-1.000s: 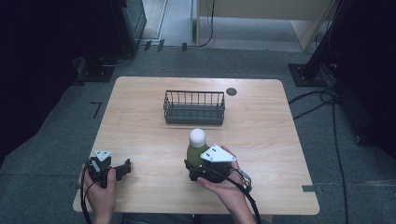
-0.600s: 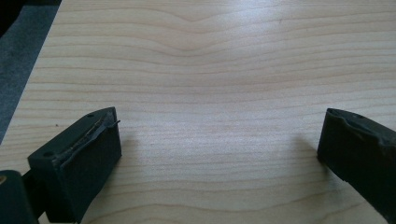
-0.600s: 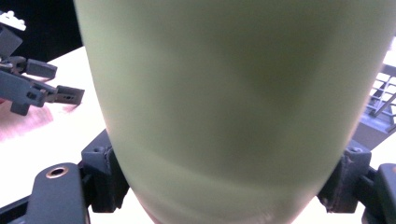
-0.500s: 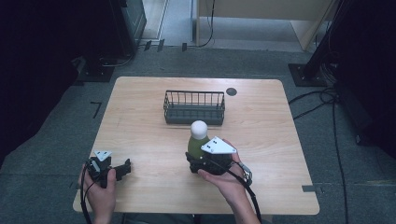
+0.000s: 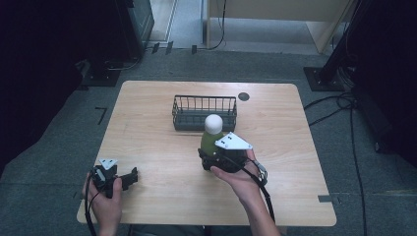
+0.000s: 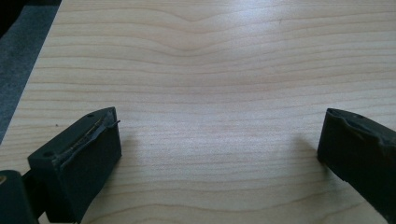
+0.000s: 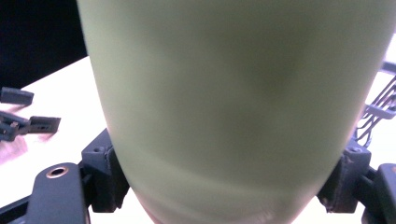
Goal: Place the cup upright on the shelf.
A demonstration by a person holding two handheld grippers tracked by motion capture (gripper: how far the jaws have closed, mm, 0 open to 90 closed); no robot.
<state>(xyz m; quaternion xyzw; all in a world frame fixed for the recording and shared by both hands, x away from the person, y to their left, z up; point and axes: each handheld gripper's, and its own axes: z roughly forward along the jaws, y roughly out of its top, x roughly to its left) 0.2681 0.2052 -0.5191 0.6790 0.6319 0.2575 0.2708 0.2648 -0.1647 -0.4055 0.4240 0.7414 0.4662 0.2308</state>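
Note:
A pale green bottle [image 5: 210, 140] with a round white cap [image 5: 214, 122] stands upright in my right gripper [image 5: 212, 156], which is shut on its lower body. It is held just in front of the black wire basket [image 5: 204, 112], the cap overlapping the basket's front wall. In the right gripper view the bottle [image 7: 233, 93] is blurred and very near, with a black finger [image 7: 100, 172] pressed on each side. My left gripper [image 5: 132, 177] rests near the table's front left, open, with bare wood between its fingers [image 6: 79, 158].
The basket looks empty and sits mid-table toward the far side; its wire edge [image 7: 378, 107] shows at the right. A small dark disc [image 5: 243, 96] lies at the far edge of the wooden table [image 5: 295, 147]. Dark stands and cables surround the table.
My right gripper has carried the bottle away from the person, toward the basket and slightly right. The left gripper has stayed in place.

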